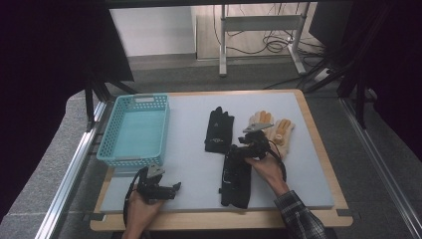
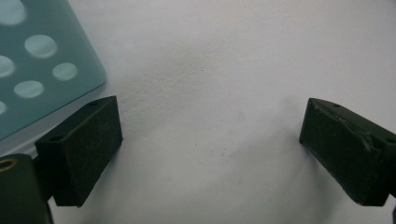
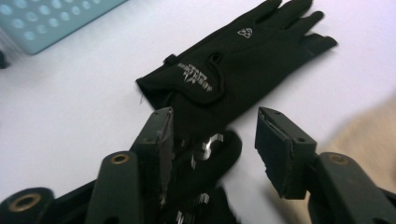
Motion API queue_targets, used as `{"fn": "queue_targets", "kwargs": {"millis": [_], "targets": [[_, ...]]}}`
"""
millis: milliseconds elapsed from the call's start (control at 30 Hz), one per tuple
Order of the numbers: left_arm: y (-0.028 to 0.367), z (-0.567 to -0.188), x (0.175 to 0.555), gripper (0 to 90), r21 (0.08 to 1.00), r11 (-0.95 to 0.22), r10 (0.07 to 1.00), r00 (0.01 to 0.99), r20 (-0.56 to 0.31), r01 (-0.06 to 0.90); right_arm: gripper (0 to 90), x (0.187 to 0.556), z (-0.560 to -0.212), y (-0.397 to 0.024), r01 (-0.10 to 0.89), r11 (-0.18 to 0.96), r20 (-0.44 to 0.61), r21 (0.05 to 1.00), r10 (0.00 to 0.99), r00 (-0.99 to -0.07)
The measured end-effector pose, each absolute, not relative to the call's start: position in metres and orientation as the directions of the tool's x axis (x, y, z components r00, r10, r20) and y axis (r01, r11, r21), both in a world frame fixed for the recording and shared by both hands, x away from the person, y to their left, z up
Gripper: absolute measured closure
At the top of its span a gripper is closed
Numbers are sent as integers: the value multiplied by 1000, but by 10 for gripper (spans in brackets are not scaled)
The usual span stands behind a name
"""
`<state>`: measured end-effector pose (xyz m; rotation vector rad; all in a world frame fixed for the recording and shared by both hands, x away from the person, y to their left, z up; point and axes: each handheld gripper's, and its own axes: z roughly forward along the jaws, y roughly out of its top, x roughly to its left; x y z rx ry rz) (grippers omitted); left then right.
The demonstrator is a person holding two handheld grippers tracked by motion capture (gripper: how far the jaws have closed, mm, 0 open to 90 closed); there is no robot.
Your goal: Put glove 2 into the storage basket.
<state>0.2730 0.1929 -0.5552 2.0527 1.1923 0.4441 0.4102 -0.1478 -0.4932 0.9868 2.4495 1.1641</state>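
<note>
A black glove (image 1: 219, 130) lies flat near the middle of the white mat (image 1: 189, 164). A second black glove (image 1: 236, 178) lies closer to me, stretched toward the front edge. My right gripper (image 1: 250, 148) is at the far end of this second glove. In the right gripper view its jaws stand apart (image 3: 215, 140). The second glove's tip (image 3: 205, 163) rests between them against the left pad (image 3: 161, 135), clear of the right one. The first black glove (image 3: 238, 60) lies just beyond. My left gripper (image 1: 168, 189) rests low at the mat's front left, wide open (image 2: 210, 140) over bare mat.
A teal perforated basket (image 1: 134, 130) stands at the mat's left, and its corner (image 2: 32, 70) is close to my left gripper. A pair of beige gloves (image 1: 271, 128) lies right of the black gloves. The mat sits on a wooden board (image 1: 318, 144).
</note>
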Motion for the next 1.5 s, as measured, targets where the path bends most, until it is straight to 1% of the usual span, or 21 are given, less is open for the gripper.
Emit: {"fn": "queue_targets", "kwargs": {"millis": [100,267,300,400,467,500,600,733,767,833,867,900,933,967,1000,1100,1267,1300,1367,1500], "targets": [[193,-555,273,61,722,-324,854,517,-54,611,492,425,-496,-137,457,476,32,751,666,-746],[193,-555,273,61,722,-324,854,517,-54,611,485,450,-500,-120,443,499,-1,745,664,-747],[193,-555,273,61,722,-324,854,517,-54,611,485,450,-500,-120,443,499,-1,745,664,-747],[193,-555,273,61,722,-325,854,517,-53,611,415,471,-504,-109,446,512,-16,734,670,-743],[193,-555,273,61,722,-325,854,517,-53,610,403,475,-506,-107,452,511,-16,731,675,-738],[193,-555,273,61,723,-325,854,517,-53,610,381,484,-510,-103,456,514,-21,727,680,-733],[193,-555,273,61,723,-325,854,518,-53,610,356,493,-516,-97,470,515,-8,717,680,-733],[193,-555,273,61,723,-325,854,517,-53,610,352,500,-524,-90,478,537,-35,695,689,-724],[193,-555,273,61,723,-325,854,517,-53,610,365,502,-526,-90,489,537,-25,688,690,-723],[193,-555,273,60,723,-325,854,517,-52,610,450,503,-526,-89,515,522,5,680,699,-715],[193,-555,273,60,722,-325,855,517,-52,610,480,502,-526,-89,516,522,2,680,702,-712],[193,-555,273,60,722,-325,855,517,-52,610,480,502,-526,-89,516,522,2,680,702,-712],[193,-555,273,60,721,-326,855,516,-52,611,544,500,-525,-88,519,519,0,680,708,-707],[193,-555,273,60,721,-326,855,516,-51,611,692,497,-525,-86,527,514,26,677,699,-715],[193,-555,273,60,721,-326,855,516,-51,611,723,497,-524,-85,534,510,39,674,698,-715],[193,-555,273,60,721,-326,855,516,-51,611,756,497,-523,-85,555,494,67,670,704,-707],[193,-555,273,61,722,-325,855,517,-53,611,770,498,-519,-87,553,479,72,682,708,-702],[193,-555,273,60,721,-326,854,517,-52,611,770,498,-515,-89,546,462,71,699,715,-696],[193,-555,273,60,719,-329,854,518,-49,612,770,497,-512,-89,547,455,76,703,717,-693],[193,-555,273,60,720,-328,854,517,-50,612,770,490,-491,-93,521,436,79,734,707,-703]]}}
